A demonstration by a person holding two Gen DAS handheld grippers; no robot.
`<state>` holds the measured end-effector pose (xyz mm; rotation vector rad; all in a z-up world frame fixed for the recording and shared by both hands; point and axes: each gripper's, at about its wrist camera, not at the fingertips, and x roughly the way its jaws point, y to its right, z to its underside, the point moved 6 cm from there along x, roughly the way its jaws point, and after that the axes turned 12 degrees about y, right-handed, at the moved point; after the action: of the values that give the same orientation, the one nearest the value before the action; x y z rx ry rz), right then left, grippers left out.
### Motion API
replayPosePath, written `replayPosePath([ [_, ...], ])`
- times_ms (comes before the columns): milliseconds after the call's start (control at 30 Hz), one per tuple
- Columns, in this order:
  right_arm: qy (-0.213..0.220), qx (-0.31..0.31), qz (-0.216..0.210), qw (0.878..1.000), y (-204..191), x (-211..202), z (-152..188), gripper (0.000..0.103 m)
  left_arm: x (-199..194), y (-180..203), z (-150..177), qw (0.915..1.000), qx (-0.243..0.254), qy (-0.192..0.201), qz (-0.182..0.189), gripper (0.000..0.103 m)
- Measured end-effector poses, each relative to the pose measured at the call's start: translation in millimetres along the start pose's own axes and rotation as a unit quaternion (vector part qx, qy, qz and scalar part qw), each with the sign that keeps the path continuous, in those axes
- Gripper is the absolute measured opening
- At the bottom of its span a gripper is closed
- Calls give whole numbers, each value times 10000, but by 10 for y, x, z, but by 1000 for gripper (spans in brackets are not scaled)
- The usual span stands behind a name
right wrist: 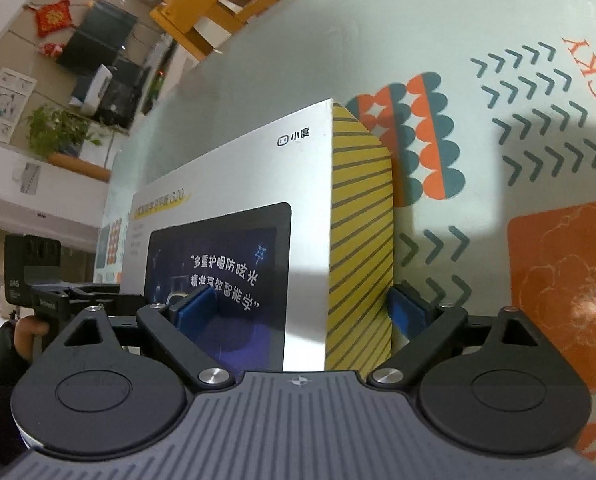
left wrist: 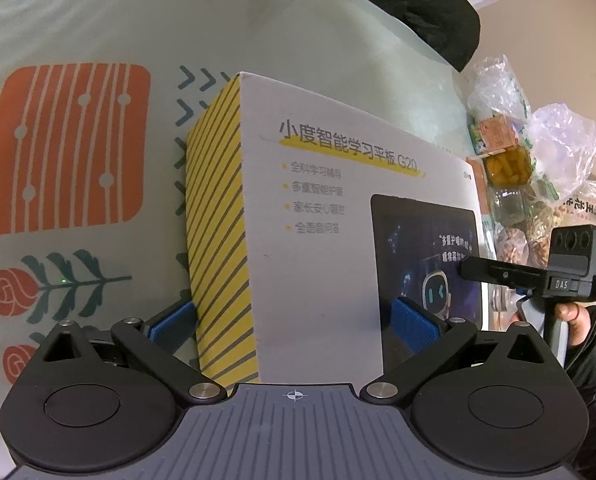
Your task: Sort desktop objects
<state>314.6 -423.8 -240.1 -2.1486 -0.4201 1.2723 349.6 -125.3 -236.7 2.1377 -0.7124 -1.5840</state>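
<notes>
A: We see the tablet box standing on its edge on the patterned tablecloth, white printed face toward us and a yellow striped side to the left in the left wrist view. What do our claws do?

B: Our left gripper straddles the near corner of the box. Its jaws are spread wide, one blue pad against the striped side, the other blue pad lying on the printed face over the tablet picture. We cannot tell whether they press hard, but both appear to touch the cardboard.

A: And the other end?

B: Our right gripper straddles the opposite corner the same way, with the striped end between its pads. One pad sits on the printed face, the other just beside the striped end, where we cannot tell if it touches. The jaws stand wide here too.

A: We also see each tool from the other camera?

B: Yes. In the left wrist view the right tool's black body shows at the right edge, with a hand on its handle. Behind it lies a heap of clear plastic bags with snacks and a jar.

A: And beyond the table?

B: In the right wrist view, a wooden chair, a potted plant and a red knot ornament on the wall.
</notes>
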Motion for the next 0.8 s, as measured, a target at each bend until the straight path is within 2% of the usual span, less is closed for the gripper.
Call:
replayPosePath([
  [200,-83,40,-117,9999,33,56,-18,103,20,56,-27,9998,158,73,-96,103],
  [333,-177,-19,85,9998,-60,102,-48,103,31,49,-35,9997,148,172,-64,103],
  [533,86,-362,438,9983,-232,29,-15,103,-55,112,-19,9983,293,418,-266,103],
  [633,131,-485,462,9977,-307,-7,16,103,-127,136,-38,9971,367,541,-384,103],
  [800,564,-536,481,9958,-441,-137,-61,103,-222,217,-63,9961,411,645,-448,103],
])
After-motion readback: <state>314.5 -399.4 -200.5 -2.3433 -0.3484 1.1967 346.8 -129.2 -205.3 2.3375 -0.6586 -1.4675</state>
